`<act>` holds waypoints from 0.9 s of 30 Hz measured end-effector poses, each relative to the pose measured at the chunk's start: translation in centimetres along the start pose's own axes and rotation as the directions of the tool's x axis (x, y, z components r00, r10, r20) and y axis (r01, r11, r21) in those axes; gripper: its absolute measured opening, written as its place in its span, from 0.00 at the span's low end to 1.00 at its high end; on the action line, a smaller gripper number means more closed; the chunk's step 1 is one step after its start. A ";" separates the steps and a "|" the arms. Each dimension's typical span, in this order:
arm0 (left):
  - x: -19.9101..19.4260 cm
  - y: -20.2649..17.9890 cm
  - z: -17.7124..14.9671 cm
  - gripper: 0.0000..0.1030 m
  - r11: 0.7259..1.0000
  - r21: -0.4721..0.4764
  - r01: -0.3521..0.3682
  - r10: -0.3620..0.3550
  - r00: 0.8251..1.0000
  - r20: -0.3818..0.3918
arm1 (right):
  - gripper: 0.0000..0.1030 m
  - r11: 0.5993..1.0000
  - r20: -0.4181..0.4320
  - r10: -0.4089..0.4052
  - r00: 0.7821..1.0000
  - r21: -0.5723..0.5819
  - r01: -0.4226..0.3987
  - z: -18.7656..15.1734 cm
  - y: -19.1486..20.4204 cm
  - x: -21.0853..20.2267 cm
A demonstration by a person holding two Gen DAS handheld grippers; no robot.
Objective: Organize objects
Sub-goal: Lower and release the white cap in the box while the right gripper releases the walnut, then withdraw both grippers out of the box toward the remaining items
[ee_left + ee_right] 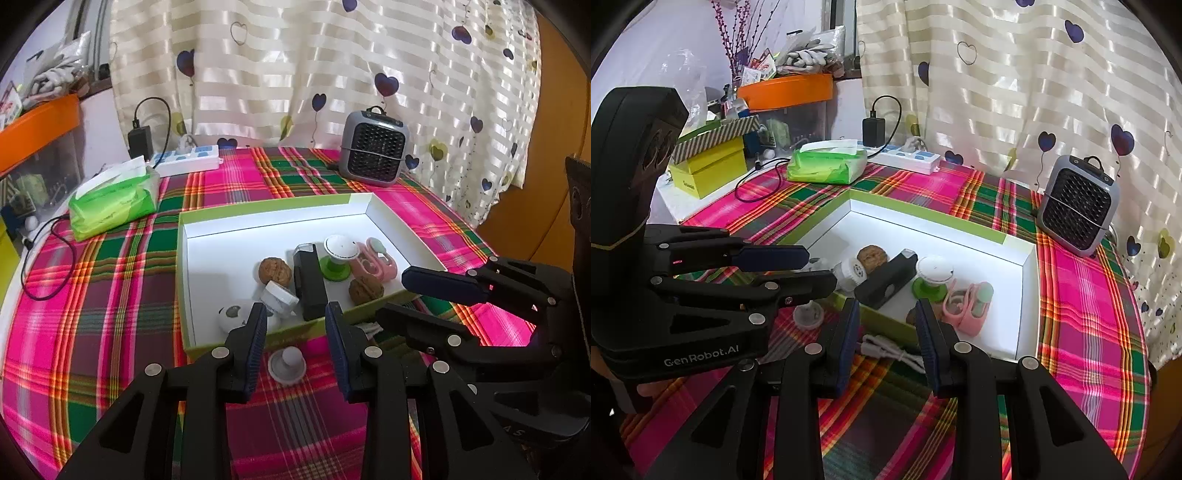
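The left gripper stands open and empty above the small round knob piece, which lies on the cloth just near the box. It looks light, perhaps plastic; grasp its raised knob. The right gripper is also open.

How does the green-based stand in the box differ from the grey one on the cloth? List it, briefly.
1. Place: the green-based stand sits inside the box; the grey stand sits on the plaid cloth, just outside the box's near wall.
2. Colour: one has a green base and a white top; the other is pale grey throughout.
3. Top: one carries a wide flat cap; the other a small round knob.
Both stand upright on a round base.
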State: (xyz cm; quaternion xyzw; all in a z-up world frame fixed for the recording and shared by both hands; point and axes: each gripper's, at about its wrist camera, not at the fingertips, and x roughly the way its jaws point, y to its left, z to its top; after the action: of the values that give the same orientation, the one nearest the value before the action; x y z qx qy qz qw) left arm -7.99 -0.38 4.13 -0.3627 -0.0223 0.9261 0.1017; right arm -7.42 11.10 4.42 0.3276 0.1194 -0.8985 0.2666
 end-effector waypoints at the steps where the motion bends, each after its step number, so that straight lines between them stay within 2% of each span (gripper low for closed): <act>1: -0.2 0.0 -0.1 0.30 1.000 0.001 -0.002 0.002 1.000 0.004 | 0.32 1.000 0.001 -0.001 1.000 0.001 0.001 -0.1 0.1 -0.2; 27: -2.9 -0.1 -2.8 0.30 1.000 0.003 -0.014 0.013 1.000 0.009 | 0.32 0.999 0.002 0.011 1.000 0.042 -0.011 -2.5 0.3 -2.0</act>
State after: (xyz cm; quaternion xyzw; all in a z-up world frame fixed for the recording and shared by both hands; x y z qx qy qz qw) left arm -3.96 -0.96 4.01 -0.3583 -0.0187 0.9285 0.0959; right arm -4.63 12.62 3.82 0.3328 0.0985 -0.8997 0.2648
